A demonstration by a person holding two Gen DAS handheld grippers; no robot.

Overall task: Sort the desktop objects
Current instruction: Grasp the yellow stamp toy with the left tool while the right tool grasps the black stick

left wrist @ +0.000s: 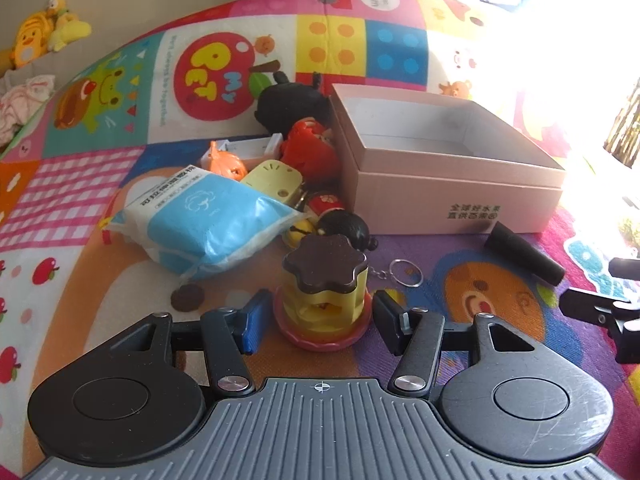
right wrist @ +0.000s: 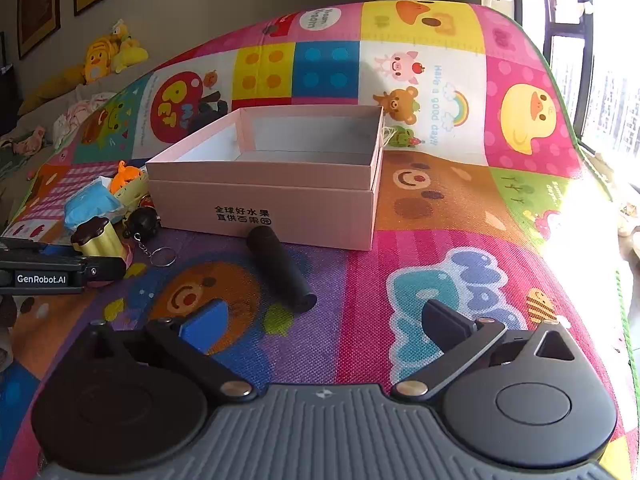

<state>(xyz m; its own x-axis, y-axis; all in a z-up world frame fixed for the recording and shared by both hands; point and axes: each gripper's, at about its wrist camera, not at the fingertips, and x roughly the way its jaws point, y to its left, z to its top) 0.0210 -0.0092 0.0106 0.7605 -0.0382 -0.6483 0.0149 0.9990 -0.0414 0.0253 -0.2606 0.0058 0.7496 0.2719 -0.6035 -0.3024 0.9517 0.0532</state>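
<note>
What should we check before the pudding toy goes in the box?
1. Pudding toy between the left gripper fingers: ok.
2. Pads pressing on it: cannot tell; small gaps seem to show beside its base.
3. Toy upright on the play mat: ok.
4. Pink box open with room inside: ok, the visible part is bare.
5. Right gripper open and holding nothing: ok.
6. Black tube out of the way: ok for now; it lies in front of the box, not touching the toy.
</note>
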